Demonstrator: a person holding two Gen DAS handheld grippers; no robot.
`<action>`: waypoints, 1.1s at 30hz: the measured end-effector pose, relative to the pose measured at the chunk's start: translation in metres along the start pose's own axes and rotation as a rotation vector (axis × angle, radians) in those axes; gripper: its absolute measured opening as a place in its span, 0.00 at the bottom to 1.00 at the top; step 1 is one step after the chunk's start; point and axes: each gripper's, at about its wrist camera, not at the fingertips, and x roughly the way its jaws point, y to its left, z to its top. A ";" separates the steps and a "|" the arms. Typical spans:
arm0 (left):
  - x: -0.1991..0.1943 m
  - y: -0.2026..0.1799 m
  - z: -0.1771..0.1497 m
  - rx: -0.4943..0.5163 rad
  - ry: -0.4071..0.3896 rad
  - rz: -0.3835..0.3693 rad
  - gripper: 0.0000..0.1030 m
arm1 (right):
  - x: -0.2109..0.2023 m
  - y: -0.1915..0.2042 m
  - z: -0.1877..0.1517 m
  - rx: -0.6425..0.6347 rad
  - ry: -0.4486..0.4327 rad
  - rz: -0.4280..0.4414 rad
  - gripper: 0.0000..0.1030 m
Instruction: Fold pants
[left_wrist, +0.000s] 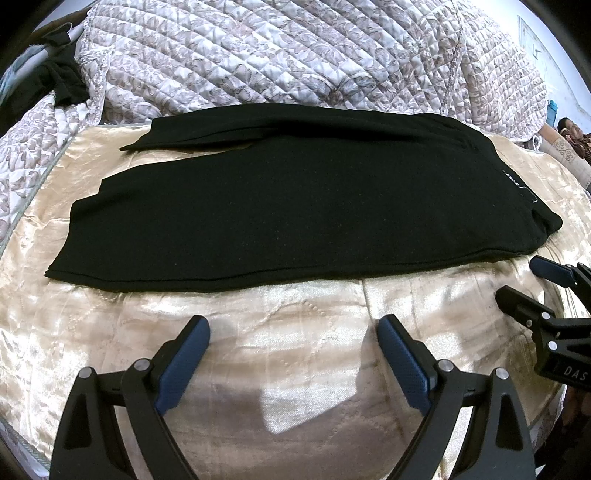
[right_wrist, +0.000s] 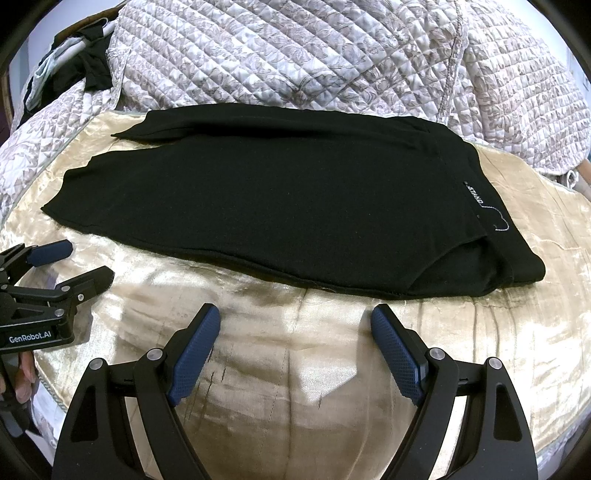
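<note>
Black pants (left_wrist: 288, 206) lie flat on a shiny beige bed cover (left_wrist: 306, 354), one leg laid over the other, waistband at the right, leg ends at the left. They also show in the right wrist view (right_wrist: 273, 206), with a small white label (right_wrist: 474, 197) near the waist. My left gripper (left_wrist: 293, 325) is open and empty, just short of the pants' near edge. My right gripper (right_wrist: 295, 315) is open and empty, also just short of the near edge. Each gripper appears in the other's view: the right one (left_wrist: 528, 280) and the left one (right_wrist: 83, 262).
A quilted floral bedspread (left_wrist: 295, 55) is heaped behind the pants. Dark clothing (left_wrist: 62, 77) lies at the back left. A person (left_wrist: 572, 136) sits at the far right.
</note>
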 end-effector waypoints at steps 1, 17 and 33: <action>0.000 0.000 0.000 0.000 0.000 0.000 0.91 | 0.000 -0.001 0.000 0.002 0.002 0.002 0.81; 0.000 0.000 0.000 0.001 0.000 0.001 0.92 | -0.002 -0.001 -0.001 0.007 -0.009 0.007 0.81; -0.005 -0.009 -0.007 -0.001 0.001 0.000 0.92 | -0.002 -0.001 -0.002 0.007 -0.010 0.008 0.81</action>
